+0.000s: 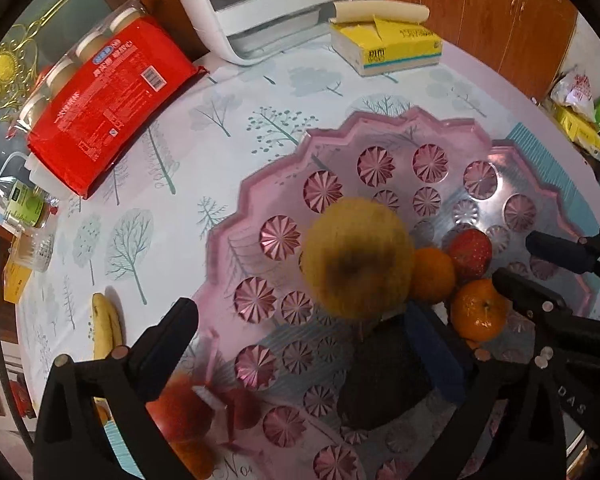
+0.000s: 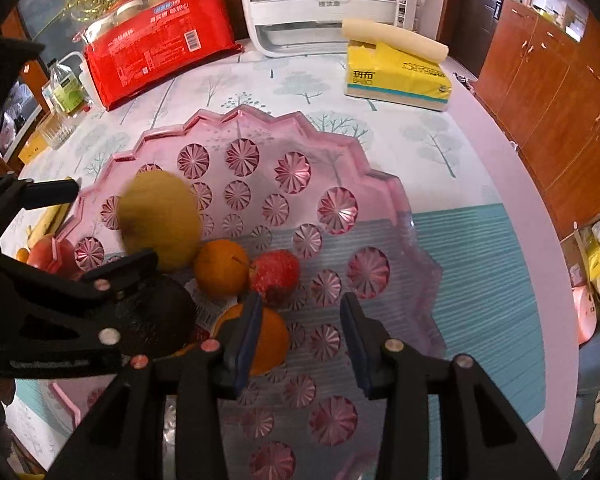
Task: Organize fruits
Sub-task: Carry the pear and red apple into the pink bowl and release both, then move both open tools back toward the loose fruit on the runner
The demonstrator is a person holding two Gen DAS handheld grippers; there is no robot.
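Note:
A blurred yellow round fruit (image 1: 358,258) lies loose over the pink tray (image 1: 260,184), just ahead of my left gripper (image 1: 304,332), whose jaws stand wide open and clear of it. A dark fruit (image 1: 384,380) sits beside the gripper's blue-padded finger. Two oranges (image 1: 432,276) (image 1: 478,310) and a red fruit (image 1: 470,254) cluster in the tray. My right gripper (image 2: 300,320) hovers over the tray (image 2: 172,128), slightly open, with nothing between its pads. An orange (image 2: 270,344) lies beside its left finger, with the yellow fruit (image 2: 160,224) further left.
A banana (image 1: 106,326) and a red apple (image 1: 184,408) lie on the tablecloth left of the tray. A red packet of jars (image 1: 100,104), a yellow tissue pack (image 1: 392,46) and a white appliance (image 1: 260,4) stand at the back. Bottles (image 1: 24,208) crowd the left edge.

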